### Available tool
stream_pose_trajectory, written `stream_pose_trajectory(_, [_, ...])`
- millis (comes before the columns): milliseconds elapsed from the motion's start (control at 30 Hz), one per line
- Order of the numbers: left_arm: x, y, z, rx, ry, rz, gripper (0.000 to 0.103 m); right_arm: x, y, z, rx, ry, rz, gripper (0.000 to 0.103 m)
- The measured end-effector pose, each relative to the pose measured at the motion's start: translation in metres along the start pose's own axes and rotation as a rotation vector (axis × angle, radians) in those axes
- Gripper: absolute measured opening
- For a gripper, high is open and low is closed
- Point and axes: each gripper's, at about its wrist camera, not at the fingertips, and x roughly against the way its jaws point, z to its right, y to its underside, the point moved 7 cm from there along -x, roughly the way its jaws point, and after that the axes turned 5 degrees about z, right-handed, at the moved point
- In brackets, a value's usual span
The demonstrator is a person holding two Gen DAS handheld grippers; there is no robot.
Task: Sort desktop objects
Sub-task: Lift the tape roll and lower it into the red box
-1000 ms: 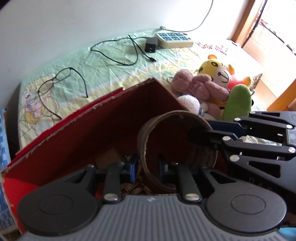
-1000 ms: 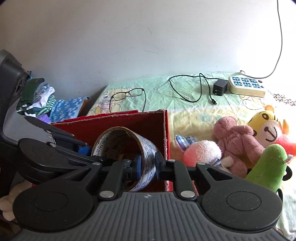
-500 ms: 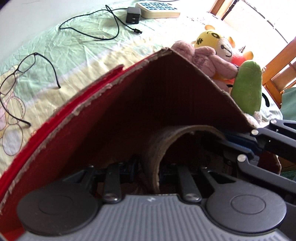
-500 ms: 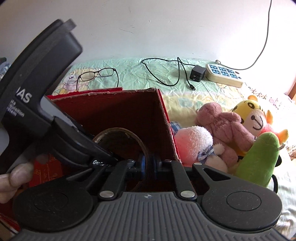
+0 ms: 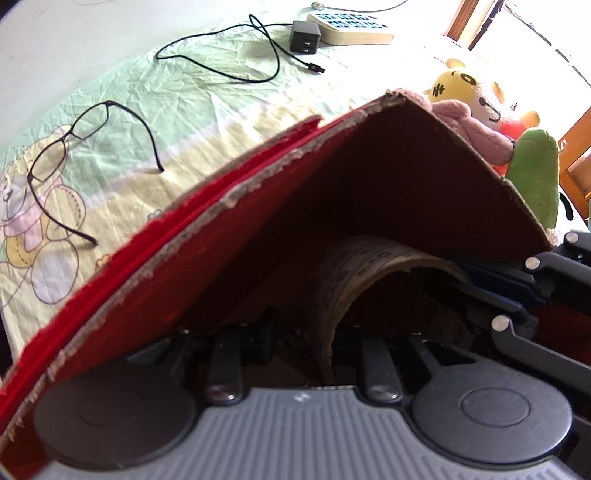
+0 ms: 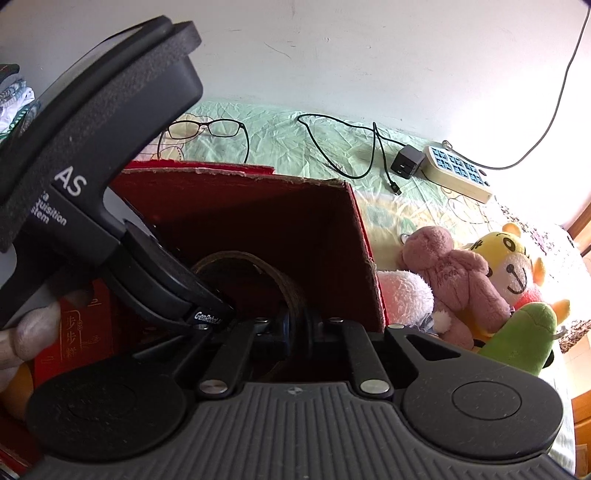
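Note:
A wide tape roll point(image 5: 369, 258), a brown ring with printed white tape, sits low inside the red cardboard box point(image 5: 221, 240). My left gripper point(image 5: 314, 336) straddles the roll's near wall. Its jaws are opening, and a gap shows beside the left pad. In the right wrist view the roll point(image 6: 258, 262) looks dark against the box wall point(image 6: 258, 206). My right gripper point(image 6: 297, 332) is shut on the ring's wall. The right gripper's fingers point(image 5: 517, 295) reach in from the right in the left wrist view.
On the sheet behind the box lie black glasses point(image 5: 74, 147), a charger with its cable point(image 5: 304, 37) and a power strip point(image 5: 351, 27). Plush toys crowd the box's right side: pink point(image 6: 454, 280), yellow point(image 6: 509, 266), green point(image 6: 517, 336). A thumb point(image 6: 29, 332) grips the left handle.
Both grippers have sunk with the tape roll from above the box rim down into the box. The left fingers now stand further apart around the roll's wall.

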Motion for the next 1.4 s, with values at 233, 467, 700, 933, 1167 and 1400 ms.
stream_pose_trajectory(233, [-0.011, 0.003, 0.002, -0.074, -0.103, -0.008, 0.031, -0.013, 0.013, -0.008, 0.014, 0.030, -0.027, 0.010])
stream_pose_trajectory(467, [-0.002, -0.002, -0.006, -0.011, -0.036, 0.011, 0.033, -0.008, 0.005, 0.002, -0.095, -0.022, -0.021, 0.009])
stream_pose_trajectory(700, [-0.007, -0.003, -0.005, -0.011, -0.046, 0.002, 0.034, 0.002, 0.000, 0.005, -0.109, -0.063, 0.012, 0.015])
stream_pose_trajectory(933, [-0.004, -0.004, -0.007, -0.033, -0.054, 0.011, 0.037, 0.019, -0.005, 0.009, -0.127, -0.093, 0.054, 0.024])
stream_pose_trajectory(1167, [0.008, 0.001, 0.010, -0.152, -0.086, 0.060, 0.048, 0.038, 0.007, 0.012, -0.165, -0.168, -0.039, 0.022])
stream_pose_trajectory(1400, [0.023, -0.002, 0.003, -0.125, -0.064, 0.111, 0.044, 0.031, 0.019, -0.005, -0.124, -0.201, -0.164, 0.020])
